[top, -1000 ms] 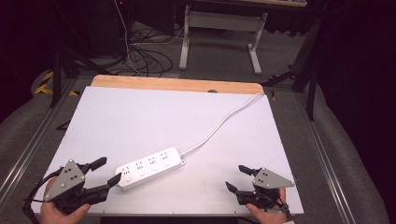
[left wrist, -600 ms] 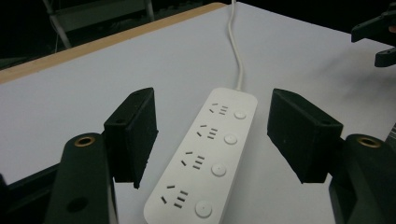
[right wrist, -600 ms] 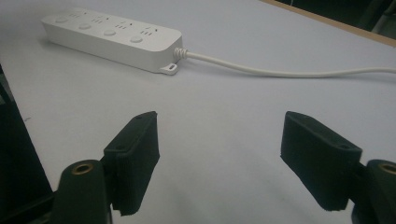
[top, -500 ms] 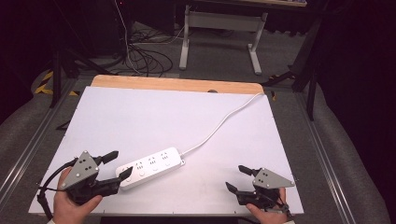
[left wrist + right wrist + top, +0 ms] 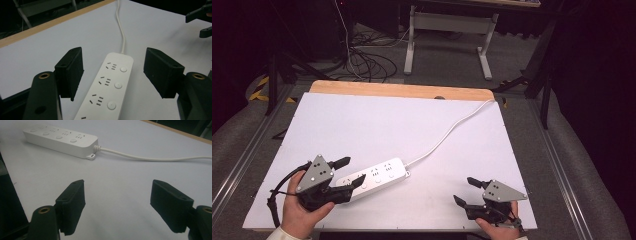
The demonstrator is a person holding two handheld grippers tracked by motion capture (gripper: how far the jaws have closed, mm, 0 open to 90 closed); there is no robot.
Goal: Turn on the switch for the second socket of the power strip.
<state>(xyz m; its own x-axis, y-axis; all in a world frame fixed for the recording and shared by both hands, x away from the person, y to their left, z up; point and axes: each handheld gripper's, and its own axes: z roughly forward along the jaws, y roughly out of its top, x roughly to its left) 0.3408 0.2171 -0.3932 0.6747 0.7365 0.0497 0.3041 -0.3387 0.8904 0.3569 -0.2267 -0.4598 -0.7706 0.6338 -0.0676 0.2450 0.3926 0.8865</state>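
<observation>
A white power strip (image 5: 374, 178) with several sockets lies on the white table top (image 5: 377, 130), its white cable (image 5: 447, 135) running off toward the far right edge. My left gripper (image 5: 349, 173) is open, with its jaws standing on either side of the strip's near end. In the left gripper view the strip (image 5: 107, 87) runs up between the two black pads (image 5: 71, 71), with a gap on each side. My right gripper (image 5: 468, 191) rests open near the front right of the table, holding nothing. In the right gripper view the strip (image 5: 60, 140) and its cable (image 5: 155, 158) lie ahead.
A wooden strip (image 5: 402, 91) edges the table's far side. Metal rails (image 5: 557, 160) run along both sides of the table. Beyond it stand a desk frame (image 5: 447, 30) and loose cables (image 5: 362, 60) on the floor.
My left gripper has moved right and forward, bringing its open jaws around the near end of the power strip. The right gripper has stayed put.
</observation>
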